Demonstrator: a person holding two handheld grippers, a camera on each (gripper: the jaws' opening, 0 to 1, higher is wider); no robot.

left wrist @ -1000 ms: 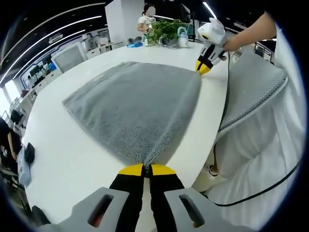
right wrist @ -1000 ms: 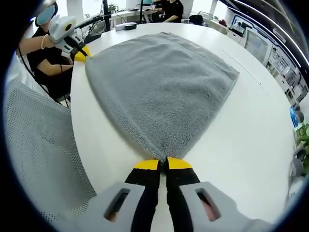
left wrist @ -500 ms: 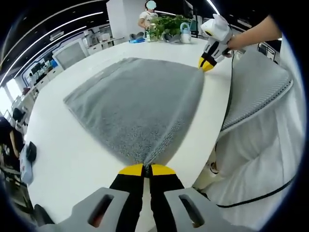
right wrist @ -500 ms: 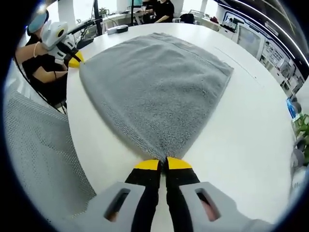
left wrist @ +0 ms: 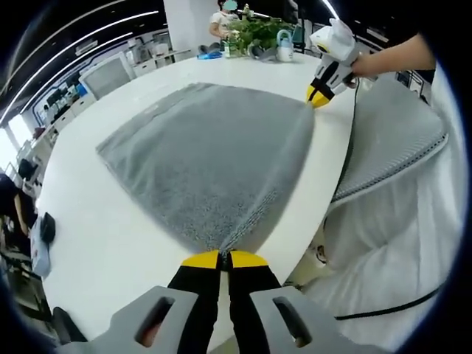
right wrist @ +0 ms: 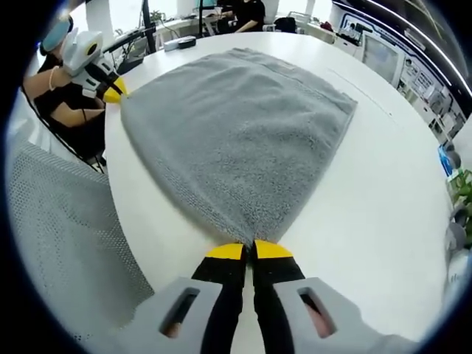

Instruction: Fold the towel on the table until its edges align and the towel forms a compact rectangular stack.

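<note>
A grey towel (left wrist: 206,158) lies spread on the white table (left wrist: 103,243), its near edge stretched between the two grippers. My left gripper (left wrist: 224,259) is shut on one near corner of the towel. My right gripper (right wrist: 249,251) is shut on the other near corner of the towel (right wrist: 236,125). In the left gripper view the right gripper (left wrist: 318,96) shows at the upper right, pinching its corner. In the right gripper view the left gripper (right wrist: 112,91) shows at the upper left on its corner. The towel's far edge rests flat on the table.
A grey mesh chair (left wrist: 383,140) stands at the table's near edge, also seen as the chair (right wrist: 59,228). Potted plants and a bottle (left wrist: 262,37) sit at the table's far end. A dark object (left wrist: 46,228) lies by the left edge. People sit beyond the table (right wrist: 247,11).
Both views have shifted slightly with the hands; the towel stays stretched between the two shut grippers, and its near edge looks drawn a little tighter and lifted.
</note>
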